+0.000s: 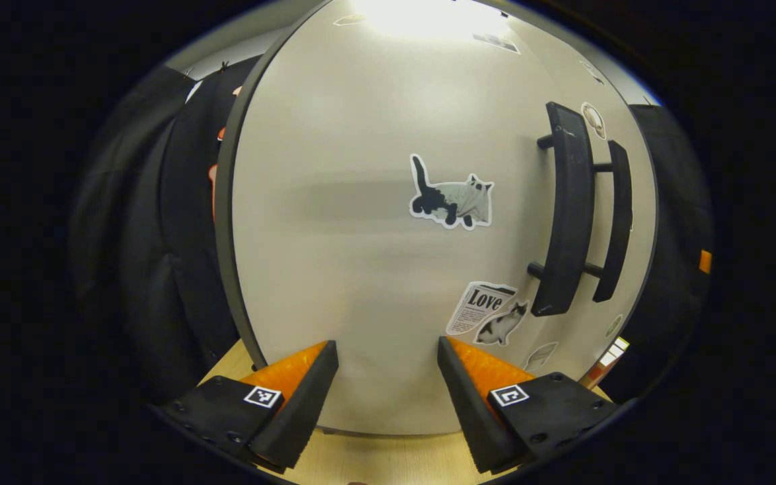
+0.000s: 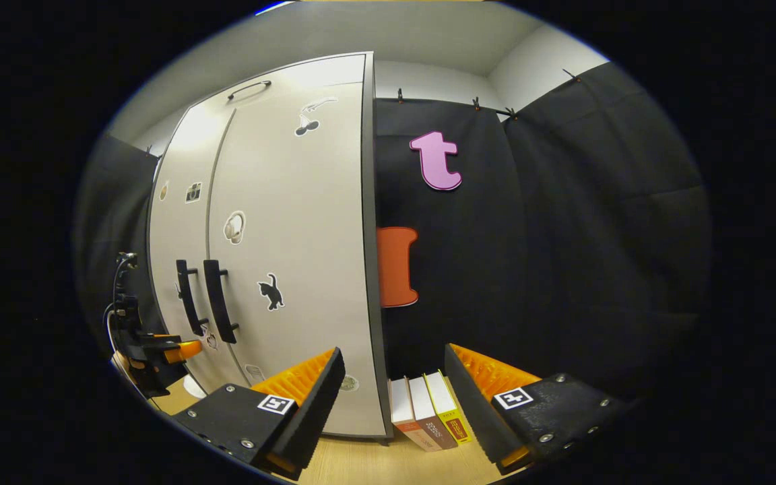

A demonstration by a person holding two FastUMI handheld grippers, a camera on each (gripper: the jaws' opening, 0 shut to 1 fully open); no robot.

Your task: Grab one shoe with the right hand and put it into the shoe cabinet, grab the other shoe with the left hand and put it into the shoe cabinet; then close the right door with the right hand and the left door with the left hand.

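Cabinet is standing at the floor's back edge, both doors looking shut, so shoes are presumably inside, unseen. Two handles are meeting at the seam. Three books are leaning beside it. Left gripper is facing its door, released; right gripper is hanging back, released.

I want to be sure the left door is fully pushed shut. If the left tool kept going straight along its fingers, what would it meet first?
Most likely the left door of the shoe cabinet: its pale panel fills the gap ahead of the open left tool, left of the handles. The remaining depth is unclear.
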